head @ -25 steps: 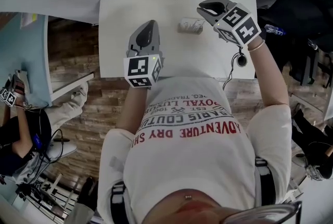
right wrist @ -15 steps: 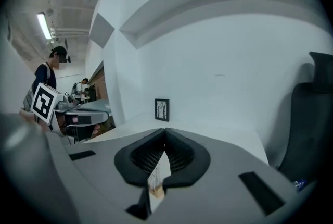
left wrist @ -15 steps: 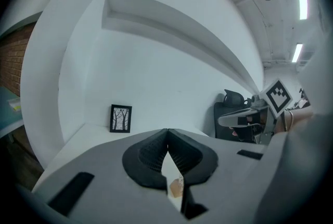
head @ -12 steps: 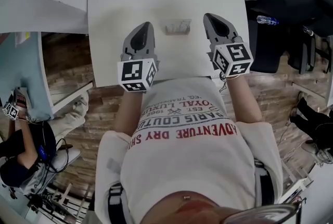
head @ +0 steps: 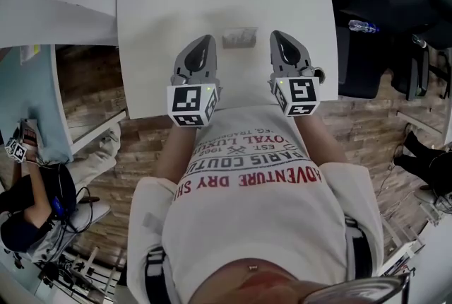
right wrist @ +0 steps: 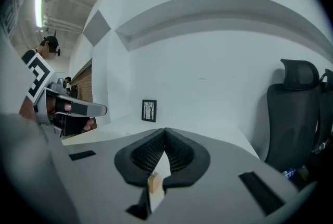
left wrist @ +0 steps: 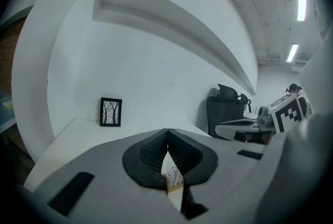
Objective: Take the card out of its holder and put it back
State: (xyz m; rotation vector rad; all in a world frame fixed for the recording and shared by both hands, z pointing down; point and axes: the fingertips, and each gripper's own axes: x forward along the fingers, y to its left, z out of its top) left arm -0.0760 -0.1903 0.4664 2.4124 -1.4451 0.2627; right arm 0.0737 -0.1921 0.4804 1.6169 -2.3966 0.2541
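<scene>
We see right gripper swung in from 2 o'clock to 3 o'clock of holder, left gripper at 9; both jaw pairs shut, empty; card seated in holder: fits pre-withdrawal or post-return

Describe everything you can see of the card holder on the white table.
The card holder looks like a small, low block of pale wood. It stands on the white table between the tips of the left gripper and the right gripper, apart from both. A white card with dark print stands in it. Each gripper view shows only a sliver of it past that gripper's shut fingers; the head view is too blurred for finer detail.
</scene>
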